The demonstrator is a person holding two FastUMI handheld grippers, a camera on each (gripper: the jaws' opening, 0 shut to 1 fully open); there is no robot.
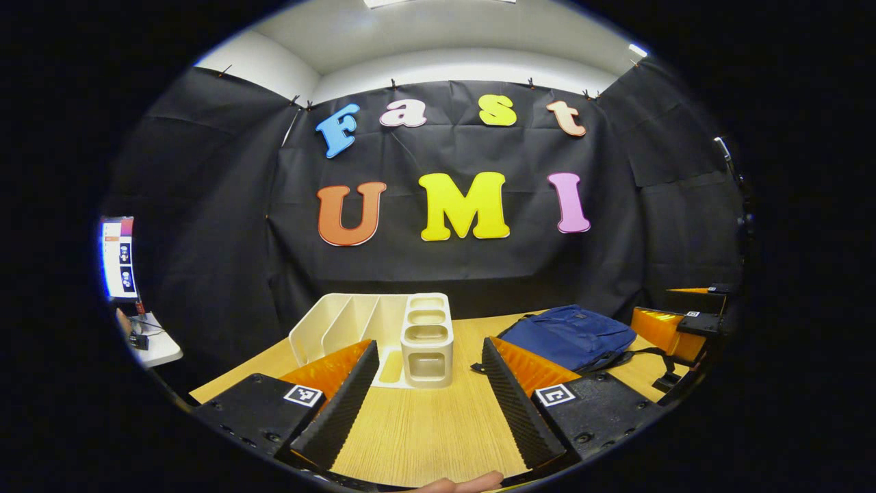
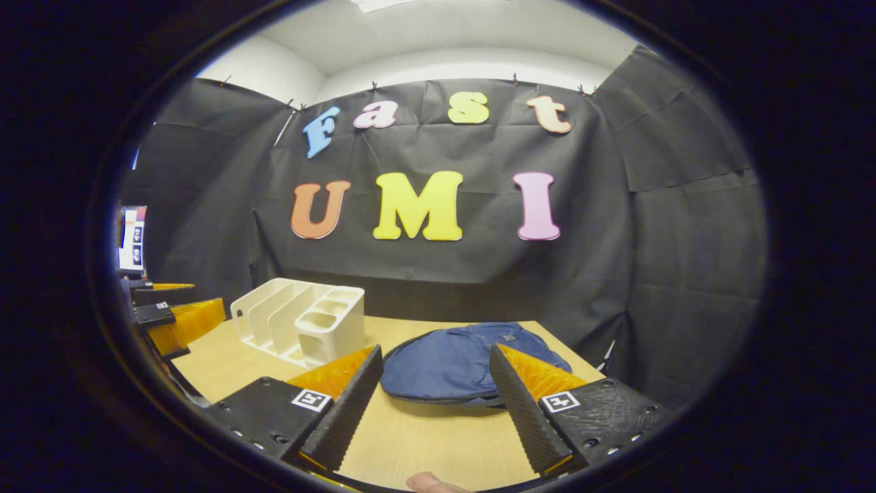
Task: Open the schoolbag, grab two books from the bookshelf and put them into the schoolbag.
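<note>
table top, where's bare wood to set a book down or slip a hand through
The light wooden table is bare along its near edge, in front of the white plastic bookshelf organiser and the flat dark blue fabric schoolbag. A bare lane also runs between those two. It is tighter at the far edge, where both sit near the black cloth wall.

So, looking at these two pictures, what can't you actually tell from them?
- Books: the white bookshelf shows bare dividers in both views; its left tool finger covers the near slots, so whether books stand there is hidden.
- Zipper: the blue schoolbag lies flat; its near edge sits behind the right tool fingers, so open or closed is unclear.
- Screen at the left edge: too small and warped to read.
</note>
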